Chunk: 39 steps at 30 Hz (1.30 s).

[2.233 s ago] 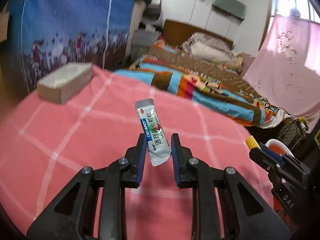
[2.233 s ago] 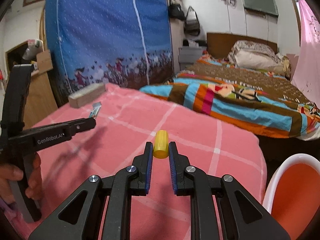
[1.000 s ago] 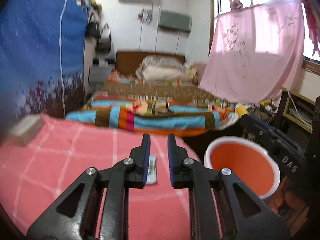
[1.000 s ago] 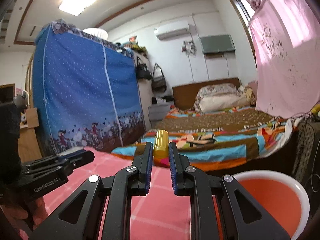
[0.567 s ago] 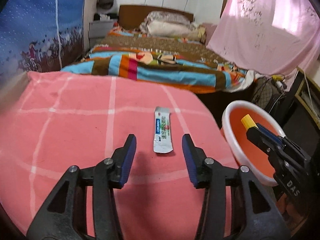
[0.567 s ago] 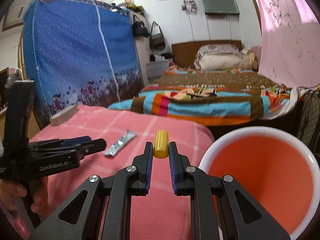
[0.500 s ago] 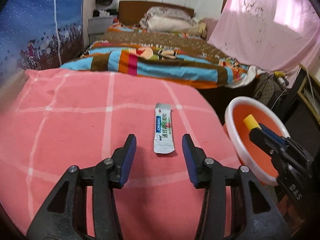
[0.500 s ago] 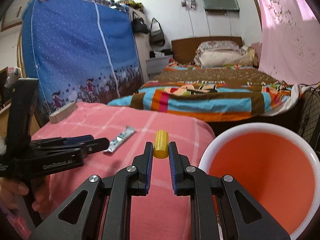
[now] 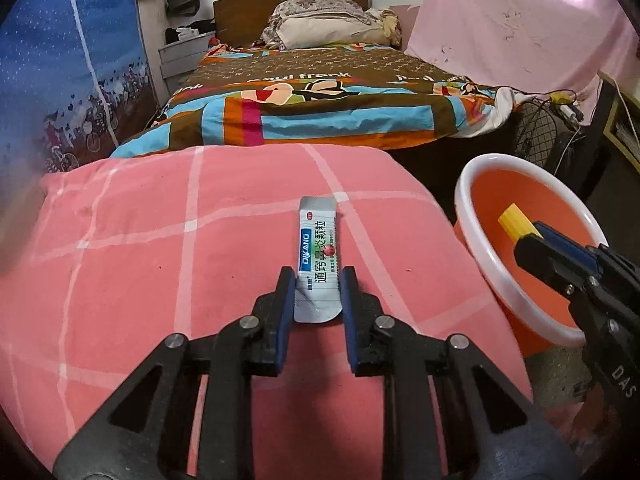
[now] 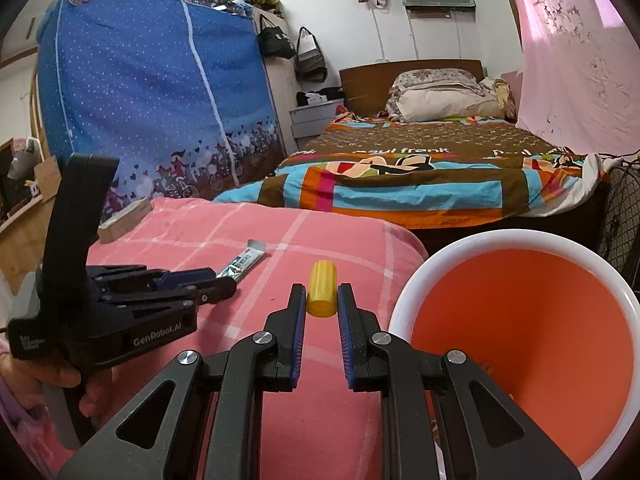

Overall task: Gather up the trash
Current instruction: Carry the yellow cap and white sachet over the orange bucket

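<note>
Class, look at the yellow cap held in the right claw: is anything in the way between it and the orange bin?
Nothing visible. The yellow cap, pinched in the right claw, sits just beside the orange bin, whose mouth is open and uncovered.

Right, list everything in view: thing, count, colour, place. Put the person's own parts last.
sachet: 1, silver with blue and green print, flat on the pink blanket, near end between the left gripper's closing fingers
yellow cap: 1, yellow, clamped in the right gripper
bin: 1, orange with white rim, right of the blanket
pink blanket: 1, pink with white checks, foreground
block: 1, tan, blanket's far left edge
bed: 1, multicoloured quilt, beyond the blanket
wardrobe: 1, blue fabric, left wall
pink sheet: 1, hanging at right
left gripper: 1, black
right gripper: 1, black
hand: 1, holding the left gripper
</note>
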Motion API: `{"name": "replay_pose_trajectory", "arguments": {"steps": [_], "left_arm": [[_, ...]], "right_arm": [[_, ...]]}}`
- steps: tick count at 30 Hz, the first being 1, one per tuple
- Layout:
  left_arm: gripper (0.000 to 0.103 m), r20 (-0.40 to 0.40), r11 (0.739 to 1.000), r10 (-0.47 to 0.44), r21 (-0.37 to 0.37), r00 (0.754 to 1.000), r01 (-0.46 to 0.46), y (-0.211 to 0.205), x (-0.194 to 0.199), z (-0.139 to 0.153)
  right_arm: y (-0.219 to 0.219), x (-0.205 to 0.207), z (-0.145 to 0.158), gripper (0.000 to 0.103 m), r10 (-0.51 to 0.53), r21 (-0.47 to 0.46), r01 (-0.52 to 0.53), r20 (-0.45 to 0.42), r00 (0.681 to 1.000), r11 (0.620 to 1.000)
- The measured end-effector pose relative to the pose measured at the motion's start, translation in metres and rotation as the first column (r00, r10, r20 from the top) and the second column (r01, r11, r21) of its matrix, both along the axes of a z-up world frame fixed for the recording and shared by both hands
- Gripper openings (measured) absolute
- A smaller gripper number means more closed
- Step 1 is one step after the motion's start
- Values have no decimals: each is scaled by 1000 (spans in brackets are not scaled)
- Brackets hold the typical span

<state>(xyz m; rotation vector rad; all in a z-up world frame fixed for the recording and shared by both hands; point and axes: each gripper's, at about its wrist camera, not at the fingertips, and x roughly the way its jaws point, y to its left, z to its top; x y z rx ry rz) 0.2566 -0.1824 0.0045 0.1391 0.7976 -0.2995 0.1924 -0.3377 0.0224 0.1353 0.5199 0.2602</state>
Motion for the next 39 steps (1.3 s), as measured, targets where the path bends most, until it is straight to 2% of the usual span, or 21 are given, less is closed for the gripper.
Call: {"name": "replay_pose_trajectory", "arguments": {"steps": [3,8,12,18,22,28,33,39], "left_arm": [[26,25,998,-1,-66,1000,2,4,-7,8],[26,183,986,-21,-158,983,50,2,-33,38],[26,327,970,-51,-208,944,125,-3,-55,66],[26,467,957,-102,-194,878,215,-22,-76,92],[26,495,946,-134,-193,858,259,-37,-84,97],[26,504,929,-187,-188,843,319,-60,-88,99],[26,496,919,-226,-177,838,353,-76,-93,95],[26,466,914,-261,-163,845,372,-91,-95,87]], "right_arm": [[-5,-3,3,14,-13,14,13,17,1000,1000],[-19,-19,15,14,-49,62,43,107,993,997],[-31,-37,32,14,-99,85,82,224,970,993],[-50,-61,51,14,-174,117,140,365,915,983],[-61,-67,58,14,-214,138,172,396,893,975],[-78,-73,59,14,-266,161,218,400,877,963],[-90,-77,56,14,-304,171,256,383,872,951],[-101,-80,51,15,-340,176,295,352,872,939]]}}
